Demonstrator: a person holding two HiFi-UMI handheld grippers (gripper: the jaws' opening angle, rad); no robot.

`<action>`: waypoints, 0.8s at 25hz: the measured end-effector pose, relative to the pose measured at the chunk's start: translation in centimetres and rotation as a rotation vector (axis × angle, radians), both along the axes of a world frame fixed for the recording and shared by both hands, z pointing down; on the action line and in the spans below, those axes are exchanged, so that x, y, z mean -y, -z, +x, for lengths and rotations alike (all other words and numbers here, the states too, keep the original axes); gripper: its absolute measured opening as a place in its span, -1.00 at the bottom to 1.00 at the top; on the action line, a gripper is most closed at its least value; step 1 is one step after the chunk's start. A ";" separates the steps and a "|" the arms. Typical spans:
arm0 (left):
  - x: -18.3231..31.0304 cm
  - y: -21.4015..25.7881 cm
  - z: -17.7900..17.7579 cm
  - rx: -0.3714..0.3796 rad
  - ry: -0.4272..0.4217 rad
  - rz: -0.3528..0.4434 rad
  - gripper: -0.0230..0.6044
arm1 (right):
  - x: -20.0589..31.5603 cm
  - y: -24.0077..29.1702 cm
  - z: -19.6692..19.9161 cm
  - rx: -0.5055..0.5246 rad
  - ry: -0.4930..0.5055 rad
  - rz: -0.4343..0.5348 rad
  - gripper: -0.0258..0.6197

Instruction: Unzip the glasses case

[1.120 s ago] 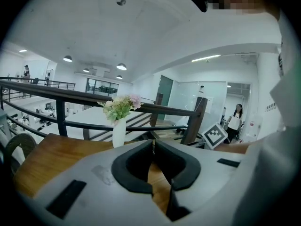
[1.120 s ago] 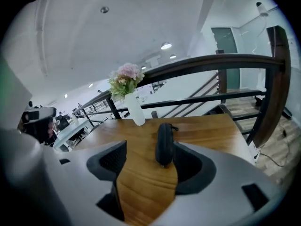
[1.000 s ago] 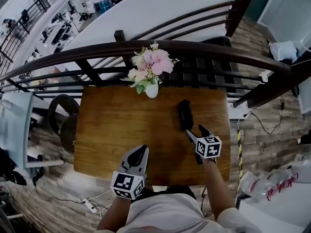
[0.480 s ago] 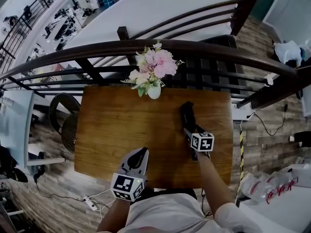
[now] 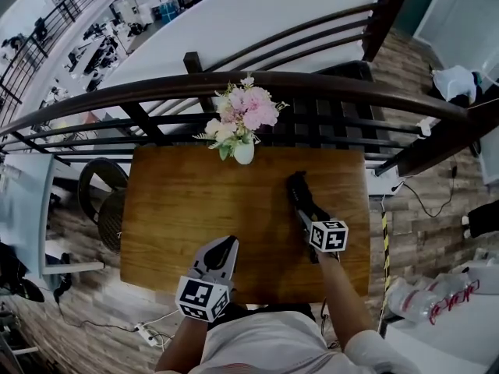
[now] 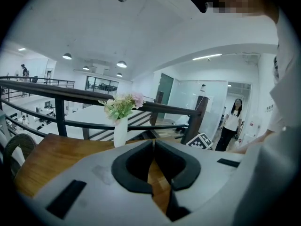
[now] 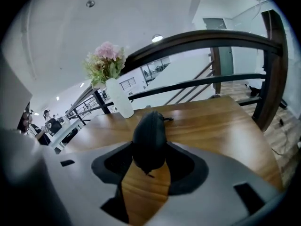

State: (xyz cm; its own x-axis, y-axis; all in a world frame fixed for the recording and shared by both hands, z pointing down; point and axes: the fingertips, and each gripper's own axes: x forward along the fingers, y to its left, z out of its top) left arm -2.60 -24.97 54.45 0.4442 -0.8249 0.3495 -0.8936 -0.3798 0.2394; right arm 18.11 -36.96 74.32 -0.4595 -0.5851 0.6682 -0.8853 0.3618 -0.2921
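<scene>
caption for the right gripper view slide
right tool, jaws just closing in, grips the black glasses case on wooden table

**Where everything is sitting around my two grippers**

The table (image 5: 195, 209) is standing against the railing (image 5: 156, 84), which is running behind its far edge. The vase of flowers (image 5: 243, 153) is sitting at the middle of that far edge. The glasses case (image 5: 297, 185) is lying on the table's right half, before and right of the vase. I am holding my right gripper (image 5: 304, 209) around the case's near end; its jaws, just now closing, are touching the sides. I am keeping my left gripper (image 5: 224, 244), jaws together, over the near edge, well left of the case.
</scene>
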 end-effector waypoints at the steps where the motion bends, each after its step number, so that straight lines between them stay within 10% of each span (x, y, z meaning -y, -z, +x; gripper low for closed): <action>1: 0.2 0.3 -0.1 0.002 -0.002 0.008 -0.85 | -0.2 0.6 0.2 0.001 0.000 0.013 -0.07; 20: 1.1 6.3 2.7 -0.046 -0.124 0.158 -0.85 | -6.0 20.4 2.7 0.184 -0.069 0.360 -0.09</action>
State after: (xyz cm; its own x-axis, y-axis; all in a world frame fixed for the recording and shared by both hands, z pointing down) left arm 0.11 -26.03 48.15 0.5582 -0.8059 0.1975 -0.8273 -0.5222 0.2074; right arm 20.81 -30.95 53.93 -0.5036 -0.8002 0.3255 -0.8560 0.4112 -0.3135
